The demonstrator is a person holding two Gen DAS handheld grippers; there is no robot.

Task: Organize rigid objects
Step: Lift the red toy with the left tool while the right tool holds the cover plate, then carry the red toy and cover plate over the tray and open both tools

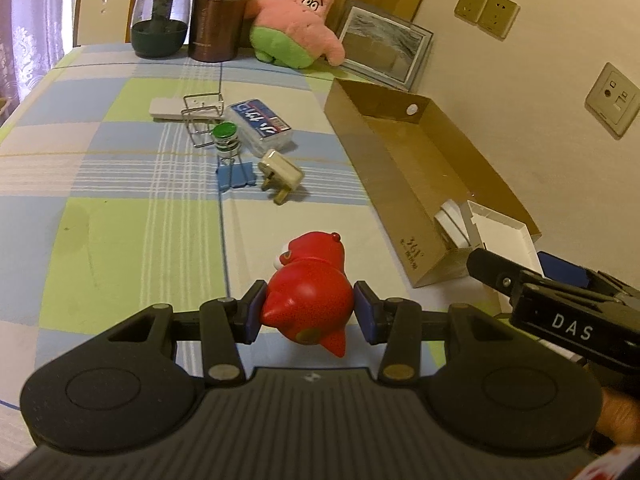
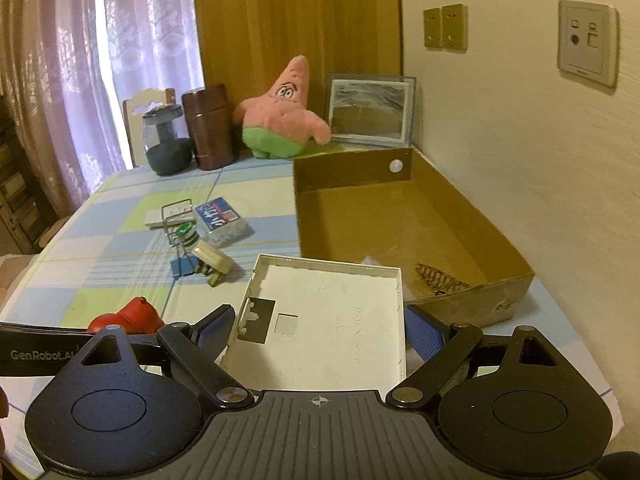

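My left gripper (image 1: 309, 312) is shut on a red toy figure (image 1: 310, 292), held just above the checked tablecloth. My right gripper (image 2: 320, 330) is shut on a white plastic tray-like cover (image 2: 324, 320) and holds it in front of the near end of the brown cardboard box (image 2: 440, 308). The cover also shows in the left wrist view (image 1: 500, 232) by the box (image 1: 360, 120). On the table lie a white plug adapter (image 1: 280, 172), a blue binder clip (image 1: 236, 174), a green-capped bottle (image 1: 225, 138), a clear blue-labelled case (image 1: 262, 124), a wire clip (image 1: 202, 114) and a white flat piece (image 1: 168, 108).
At the table's back stand a dark glass jar (image 1: 160, 20), a brown thermos (image 1: 218, 16), a pink star plush (image 1: 300, 24) and a picture frame (image 1: 384, 44). The box holds a striped item (image 2: 438, 280). The wall runs along the right. A chair (image 1: 106, 0) stands behind.
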